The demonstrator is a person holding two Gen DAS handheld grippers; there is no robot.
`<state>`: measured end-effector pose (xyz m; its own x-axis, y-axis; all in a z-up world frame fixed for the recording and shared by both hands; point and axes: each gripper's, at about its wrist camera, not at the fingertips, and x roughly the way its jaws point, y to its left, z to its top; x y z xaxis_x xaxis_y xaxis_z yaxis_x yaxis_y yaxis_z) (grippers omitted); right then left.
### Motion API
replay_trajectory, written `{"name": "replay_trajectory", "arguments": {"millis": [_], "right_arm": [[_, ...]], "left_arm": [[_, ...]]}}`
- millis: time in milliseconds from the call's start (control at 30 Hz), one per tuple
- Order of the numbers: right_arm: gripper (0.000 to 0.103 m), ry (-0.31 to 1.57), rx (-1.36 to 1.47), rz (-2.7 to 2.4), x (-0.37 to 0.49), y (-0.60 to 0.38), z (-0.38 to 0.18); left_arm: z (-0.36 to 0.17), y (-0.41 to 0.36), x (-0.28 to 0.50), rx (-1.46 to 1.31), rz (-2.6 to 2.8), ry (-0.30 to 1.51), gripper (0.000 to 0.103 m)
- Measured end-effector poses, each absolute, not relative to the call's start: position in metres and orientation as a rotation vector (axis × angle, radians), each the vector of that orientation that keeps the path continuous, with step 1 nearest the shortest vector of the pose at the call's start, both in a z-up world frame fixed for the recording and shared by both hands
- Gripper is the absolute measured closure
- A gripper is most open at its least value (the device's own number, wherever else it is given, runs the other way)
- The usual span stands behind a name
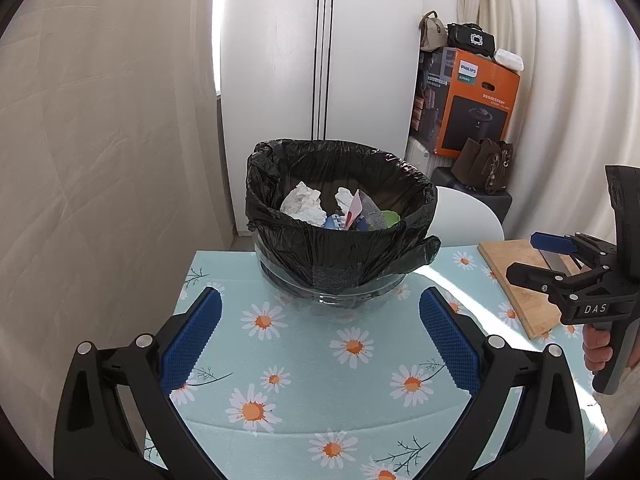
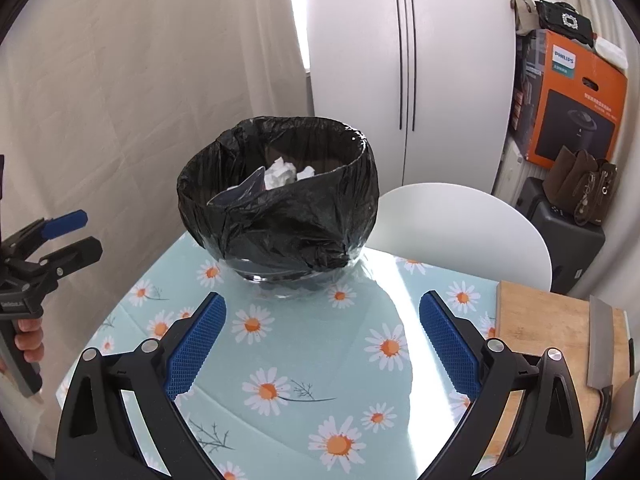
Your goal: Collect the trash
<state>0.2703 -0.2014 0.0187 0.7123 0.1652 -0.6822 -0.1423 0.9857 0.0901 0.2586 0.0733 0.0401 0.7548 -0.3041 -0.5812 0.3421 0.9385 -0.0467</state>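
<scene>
From the left wrist view, the left gripper (image 1: 320, 340) stood released, its blue pads wide apart with nothing between them, above a table (image 1: 304, 364) covered in a pale blue daisy cloth. Beyond it, at the far edge of the table, sat a clear bin (image 1: 340, 292) lined with a black bag (image 1: 340, 236). Crumpled white paper (image 1: 304, 204) and coloured scraps (blue, red, green) lay inside. At the right, the right gripper (image 1: 532, 256) appeared, held by a hand (image 1: 596, 348), over a wooden cutting board (image 1: 516, 280). An orange box (image 1: 476, 112) stood far right.

From the right wrist view, the right gripper (image 2: 322, 344) was likewise released and empty, its pads spread above the cloth. The lined bin (image 2: 280, 216) stood just beyond, left of centre, white paper (image 2: 280, 174) showing inside. The left gripper (image 2: 76, 232) came in at the left edge, its jaws apart. On the right lay the cutting board (image 2: 536, 320) with a cleaver (image 2: 602, 344) on it, and a white chair (image 2: 460, 224) behind the table.
</scene>
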Motion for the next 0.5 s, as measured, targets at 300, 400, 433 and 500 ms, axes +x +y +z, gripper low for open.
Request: {"name": "replay_trajectory", "arguments": {"millis": [300, 400, 433, 500], "right_arm": [[0.01, 0.745, 0.021, 0.191, 0.253, -0.201, 0.022], [0.01, 0.742, 0.017, 0.194, 0.251, -0.202, 0.025], [0.01, 0.742, 0.015, 0.194, 0.251, -0.202, 0.025], [0.01, 0.741, 0.023, 0.196, 0.251, -0.203, 0.027]], "left_arm": [[0.033, 0.078, 0.243, 0.041, -0.293, 0.652, 0.006], [0.032, 0.078, 0.24, 0.043, -0.286, 0.656, 0.006], [0.032, 0.078, 0.239, 0.043, -0.284, 0.655, 0.006], [0.033, 0.077, 0.239, 0.047, -0.291, 0.66, 0.006]]}}
